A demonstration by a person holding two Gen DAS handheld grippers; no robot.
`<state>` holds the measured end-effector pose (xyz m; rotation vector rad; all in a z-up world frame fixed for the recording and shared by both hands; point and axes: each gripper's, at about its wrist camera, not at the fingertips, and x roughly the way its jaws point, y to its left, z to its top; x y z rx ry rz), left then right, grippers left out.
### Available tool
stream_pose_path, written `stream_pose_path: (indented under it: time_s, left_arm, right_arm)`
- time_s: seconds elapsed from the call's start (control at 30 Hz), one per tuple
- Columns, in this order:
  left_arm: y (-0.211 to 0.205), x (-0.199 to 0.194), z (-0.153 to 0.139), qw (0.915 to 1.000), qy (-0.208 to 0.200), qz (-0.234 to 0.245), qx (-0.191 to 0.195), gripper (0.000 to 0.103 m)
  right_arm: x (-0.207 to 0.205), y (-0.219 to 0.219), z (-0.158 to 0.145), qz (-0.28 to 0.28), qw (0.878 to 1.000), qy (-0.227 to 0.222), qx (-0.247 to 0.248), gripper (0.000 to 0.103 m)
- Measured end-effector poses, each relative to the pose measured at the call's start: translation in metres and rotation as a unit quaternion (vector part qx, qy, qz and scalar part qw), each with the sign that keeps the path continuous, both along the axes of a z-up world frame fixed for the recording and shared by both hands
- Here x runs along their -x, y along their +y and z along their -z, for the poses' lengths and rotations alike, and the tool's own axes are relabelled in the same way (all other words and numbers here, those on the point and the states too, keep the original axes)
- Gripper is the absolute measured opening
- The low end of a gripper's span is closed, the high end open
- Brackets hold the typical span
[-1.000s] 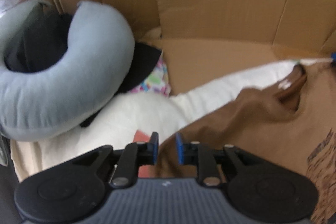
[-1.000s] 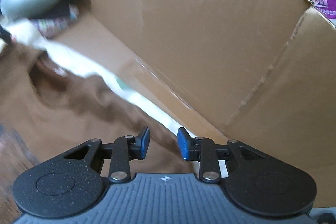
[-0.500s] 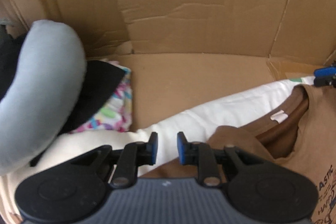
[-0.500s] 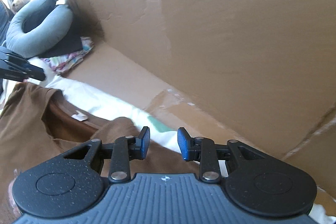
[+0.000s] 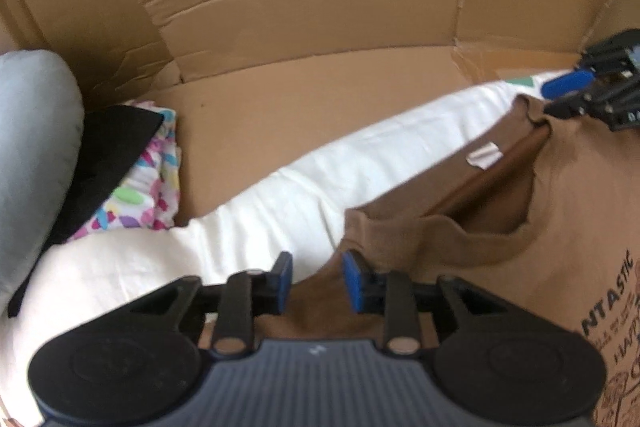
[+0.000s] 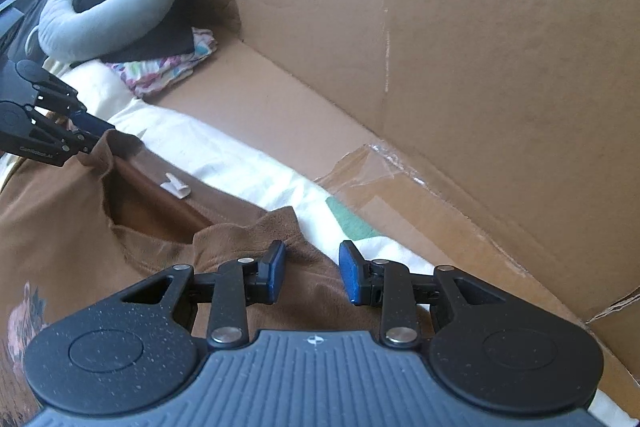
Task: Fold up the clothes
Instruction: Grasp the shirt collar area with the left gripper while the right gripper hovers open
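Observation:
A brown T-shirt [image 5: 572,211] with a printed front lies collar-up on a white sheet [image 5: 320,183]; a white label [image 5: 484,159] shows inside the neck. My left gripper [image 5: 317,283] is over one shoulder. Its jaws are opening, and brown cloth lies loose between the blue pads. My right gripper [image 6: 313,273] is over the other shoulder of the T-shirt [image 6: 60,227]. Its jaws stand apart, with cloth under the gap and no visible pinch. Each gripper also shows in the other's view: the right gripper [image 5: 576,99] at the far right, the left gripper [image 6: 80,131] at the far left.
Cardboard walls [image 5: 320,7] [image 6: 480,47] close in the far side, with a cardboard floor strip in front of them. A grey neck pillow [image 5: 36,131] [image 6: 108,7] rests on black cloth and a colourful patterned cloth [image 5: 136,195] [image 6: 160,71] at the left.
Both grippers have come down and forward with the shirt, which now rests on the sheet. The left jaws have widened off the cloth. The right jaws keep the same gap.

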<state>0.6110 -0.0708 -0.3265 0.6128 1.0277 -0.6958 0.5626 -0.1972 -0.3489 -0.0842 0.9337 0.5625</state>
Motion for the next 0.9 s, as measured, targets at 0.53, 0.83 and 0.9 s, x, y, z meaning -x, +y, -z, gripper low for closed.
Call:
stream_pose_path:
  time_s: [0.53, 0.83, 0.9]
  left_arm:
    - [-0.013, 0.001, 0.01, 0.9996, 0.001, 0.026, -0.008, 0.042]
    - [-0.029, 0.002, 0.015, 0.9978, 0.024, 0.054, -0.029, 0.01]
    - [-0.032, 0.004, 0.012, 0.997, 0.013, 0.065, -0.04, 0.007]
  right_arm:
    - [-0.004, 0.007, 0.007, -0.06, 0.998, -0.009, 0.009, 0.035]
    - [-0.013, 0.01, 0.008, -0.101, 0.995, 0.003, 0.007, 0.021]
    - [-0.011, 0.013, 0.006, -0.11, 0.994, -0.006, 0.011, 0.008]
